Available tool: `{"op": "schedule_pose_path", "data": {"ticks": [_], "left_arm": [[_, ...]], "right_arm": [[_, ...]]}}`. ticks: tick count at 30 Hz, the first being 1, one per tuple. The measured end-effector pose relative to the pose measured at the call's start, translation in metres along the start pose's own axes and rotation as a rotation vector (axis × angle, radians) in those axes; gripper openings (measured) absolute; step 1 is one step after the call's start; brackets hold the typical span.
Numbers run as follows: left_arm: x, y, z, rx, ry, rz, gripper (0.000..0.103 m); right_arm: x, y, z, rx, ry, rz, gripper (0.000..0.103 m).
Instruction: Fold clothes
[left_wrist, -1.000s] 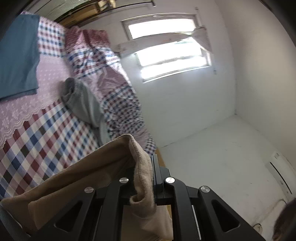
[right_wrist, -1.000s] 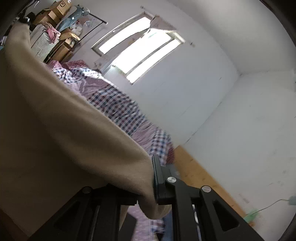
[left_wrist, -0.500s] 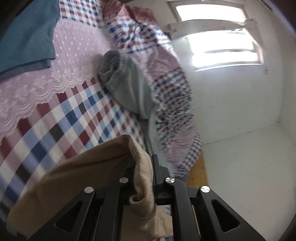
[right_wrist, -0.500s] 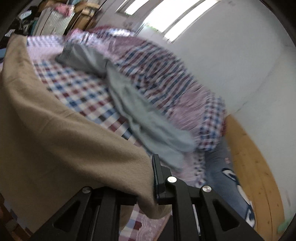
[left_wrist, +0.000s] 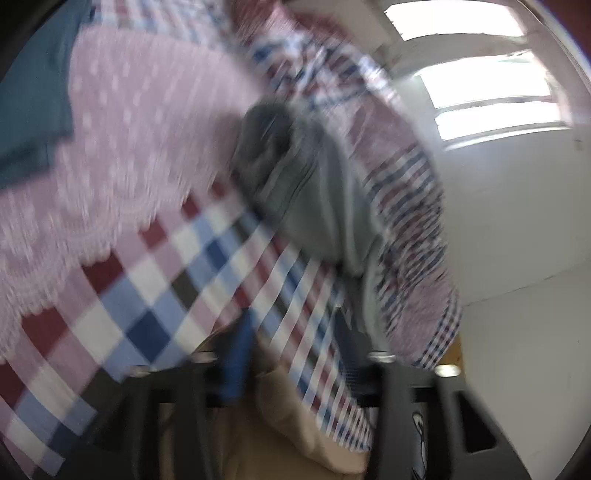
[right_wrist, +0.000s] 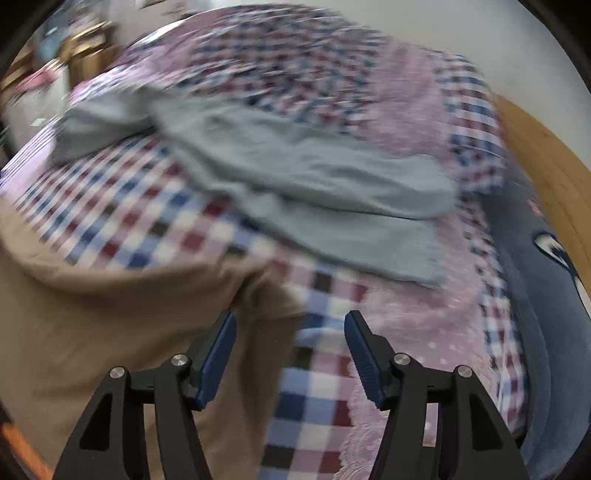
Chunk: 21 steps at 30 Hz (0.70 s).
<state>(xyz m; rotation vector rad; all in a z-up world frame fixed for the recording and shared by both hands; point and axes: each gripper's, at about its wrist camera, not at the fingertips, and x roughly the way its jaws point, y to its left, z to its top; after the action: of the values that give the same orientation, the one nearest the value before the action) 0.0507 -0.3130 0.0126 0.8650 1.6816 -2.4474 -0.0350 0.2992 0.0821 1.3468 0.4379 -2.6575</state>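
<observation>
A tan garment (right_wrist: 110, 332) is spread low on the checked bed cover (right_wrist: 314, 398), on the near left side of the right wrist view. It is not held up; it is laid on the bed, with a bumpy edge near the middle. It cannot be told from the blur whether it is laid flat for folding or already folded once. A grey garment (right_wrist: 295, 173) is seen farther back on the bed, loose and crumpled, so it is judged that it is not folded. A blue-green garment (left_wrist: 33, 85) is seen at the far left corner of the left wrist view, and it looks flat, but it cannot be told if it is folded. So some folding is judged to be left, at least for the grey one. The right gripper (right_wrist: 290, 354) is opened wide, and nothing is held between its blue pads (right_wrist: 218, 358). The left pad is just over the edge of the tan garment, and it cannot be told if the cloth is touched. The left gripper (left_wrist: 295, 362) is seen only through heavy blur. One blue pad (left_wrist: 236, 362) is made out, and a dark shape to its right may be the other finger, with a gap between them, so it is judged to be opened. A bit of tan cloth is seen low between its fingers, but no grip on it is seen.
</observation>
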Motion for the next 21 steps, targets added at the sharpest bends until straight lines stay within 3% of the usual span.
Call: {"op": "schedule_pose_path", "data": {"ticks": [4,7,13,17,21], "left_arm": [[-0.013,-0.001,-0.006,0.082,-0.004,0.028,0.070],[-0.020,0.000,-0.020,0.162,0.025,0.068,0.071],[-0.036,-0.007,-0.059,0.331,0.082,0.142,0.071],[-0.046,-0.013,-0.088,0.447,0.117,0.186,0.071],[-0.054,-0.020,-0.113,0.563,0.113,0.274,0.071]], "right_arm": [[-0.008,-0.020,-0.013,0.171,-0.026,-0.006,0.071],[-0.018,-0.021,-0.028,0.253,-0.026,0.063,0.071],[-0.057,0.000,-0.083,0.353,-0.124,0.171,0.074],[-0.076,0.021,-0.132,0.406,-0.186,0.194,0.075],[-0.081,0.040,-0.147,0.415,-0.155,0.202,0.075]]}}
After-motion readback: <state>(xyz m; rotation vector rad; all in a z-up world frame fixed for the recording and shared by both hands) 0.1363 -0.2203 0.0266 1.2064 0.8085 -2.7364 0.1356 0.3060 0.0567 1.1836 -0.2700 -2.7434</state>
